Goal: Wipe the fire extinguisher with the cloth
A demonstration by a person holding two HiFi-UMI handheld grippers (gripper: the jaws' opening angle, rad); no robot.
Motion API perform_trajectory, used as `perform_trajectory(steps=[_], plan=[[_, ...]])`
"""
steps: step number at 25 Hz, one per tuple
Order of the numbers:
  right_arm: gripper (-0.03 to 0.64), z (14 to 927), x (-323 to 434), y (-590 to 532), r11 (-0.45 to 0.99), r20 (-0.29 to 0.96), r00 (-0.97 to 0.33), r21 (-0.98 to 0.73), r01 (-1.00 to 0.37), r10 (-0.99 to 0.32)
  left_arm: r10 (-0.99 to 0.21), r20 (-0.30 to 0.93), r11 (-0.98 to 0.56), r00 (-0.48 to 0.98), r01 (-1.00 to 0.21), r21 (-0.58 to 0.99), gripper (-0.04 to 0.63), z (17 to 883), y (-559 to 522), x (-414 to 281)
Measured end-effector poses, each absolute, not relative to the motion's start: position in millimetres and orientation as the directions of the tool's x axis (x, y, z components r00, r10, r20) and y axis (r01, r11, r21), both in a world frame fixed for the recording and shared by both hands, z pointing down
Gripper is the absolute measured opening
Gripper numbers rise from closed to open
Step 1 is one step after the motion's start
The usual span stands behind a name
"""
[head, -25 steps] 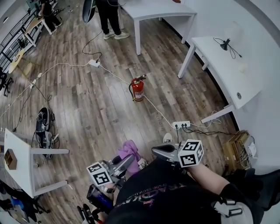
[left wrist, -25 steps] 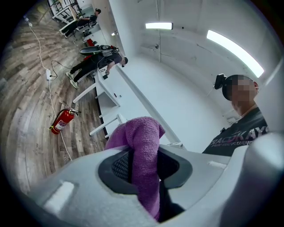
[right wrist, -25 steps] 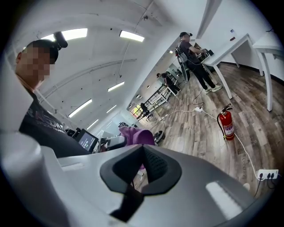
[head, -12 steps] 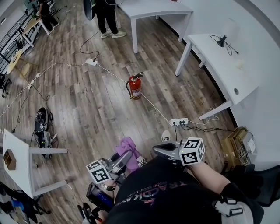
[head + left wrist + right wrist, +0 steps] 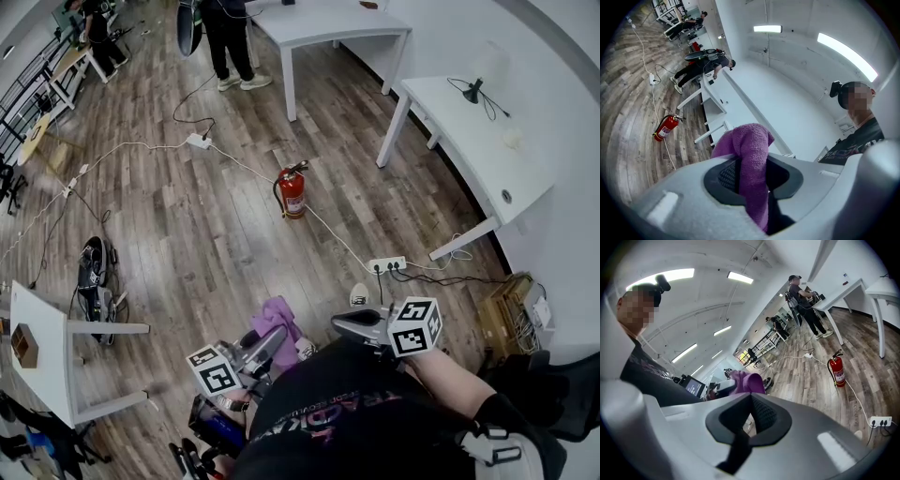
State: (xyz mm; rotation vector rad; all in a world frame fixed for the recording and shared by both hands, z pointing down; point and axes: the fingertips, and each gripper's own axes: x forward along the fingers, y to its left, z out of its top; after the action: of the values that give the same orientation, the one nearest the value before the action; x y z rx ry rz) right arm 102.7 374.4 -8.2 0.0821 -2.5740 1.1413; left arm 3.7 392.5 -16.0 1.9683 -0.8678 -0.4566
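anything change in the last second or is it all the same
Nothing visibly moved, and nothing was taken hold of or let go. Only the head view's framing drifts slightly. The left gripper stays shut on the purple cloth. The right gripper stays shut and empty. The fire extinguisher stands upright on the floor, untouched and well apart from both grippers.
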Motion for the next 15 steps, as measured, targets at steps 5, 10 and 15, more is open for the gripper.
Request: perform_trajectory(steps=[5,10,15], plan=[[0.003,-5.0,99.1,378.2,0.673,0.316,-0.944,-0.719,-0.176,0.090,-0.743,0.011,-0.326,0.669,-0.376,0.867,0.092,-12.0,398.6,-0.6],[0.003,-5.2,92.2,383.5,0.684,0.325,-0.939,-0.710,-0.165,0.111,-0.759,0.005,-0.316,0.651,-0.376,0.871,0.092,-11.6,402.0,-9.2],[0.002,-4.9,90.8,382.3,0.690,0.328,-0.937,-0.706,-0.161,0.117,-0.760,0.000,-0.317,0.650,-0.372,0.873,0.092,-11.2,400.4,-8.6]])
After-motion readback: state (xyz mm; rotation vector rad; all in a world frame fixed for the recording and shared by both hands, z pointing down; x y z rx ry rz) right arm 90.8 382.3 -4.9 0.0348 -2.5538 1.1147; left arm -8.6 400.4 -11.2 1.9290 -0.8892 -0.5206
